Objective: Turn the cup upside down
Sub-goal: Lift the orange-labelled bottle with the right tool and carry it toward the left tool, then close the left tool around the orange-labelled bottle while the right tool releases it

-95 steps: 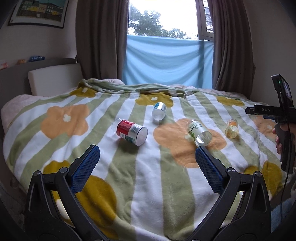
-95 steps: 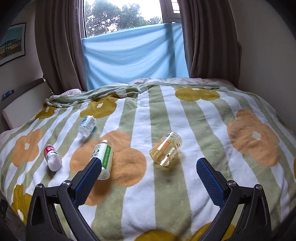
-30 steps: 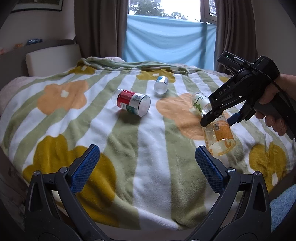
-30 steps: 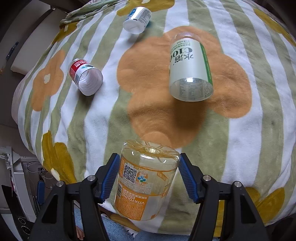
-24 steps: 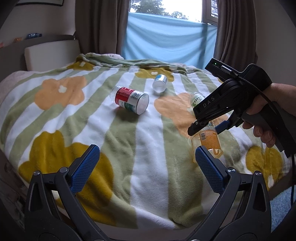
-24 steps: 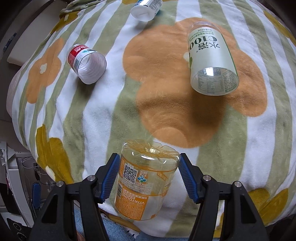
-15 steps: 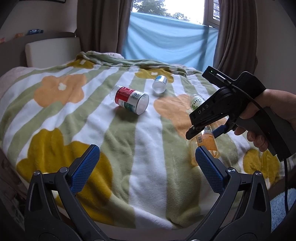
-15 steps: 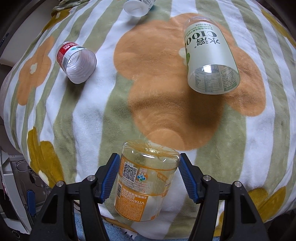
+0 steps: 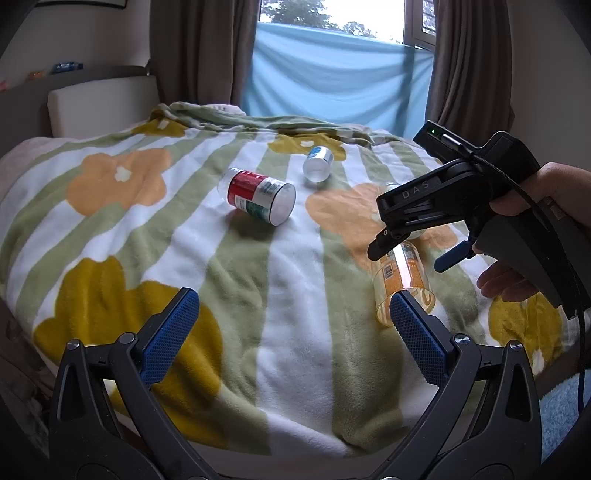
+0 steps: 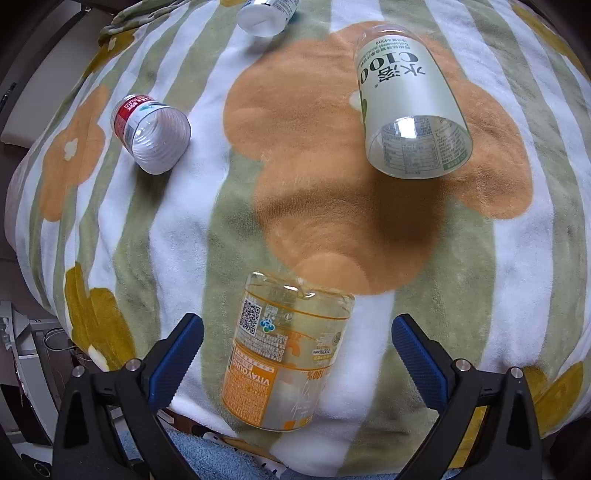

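A clear cup with an orange label point(image 10: 284, 354) stands upside down on the flowered blanket point(image 10: 258, 206), its closed base up. My right gripper point(image 10: 297, 343) is open around it, with both blue pads apart from its sides. In the left wrist view the same cup point(image 9: 402, 280) stands on the blanket under the right gripper's black body point(image 9: 458, 203). My left gripper point(image 9: 291, 328) is open and empty, low over the near edge of the bed.
Three more cut-bottle cups lie on their sides: red-labelled point(image 10: 151, 136) point(image 9: 258, 199), green-labelled point(image 10: 410, 107), and blue-labelled point(image 10: 266, 11) point(image 9: 317, 164). The bed's near edge point(image 9: 295, 435) drops off below. Curtains and a blue cloth point(image 9: 332, 88) hang behind.
My right gripper has opened and let go of the orange-labelled cup, which now stands upside down on the blanket. The left gripper has stayed nearly still.
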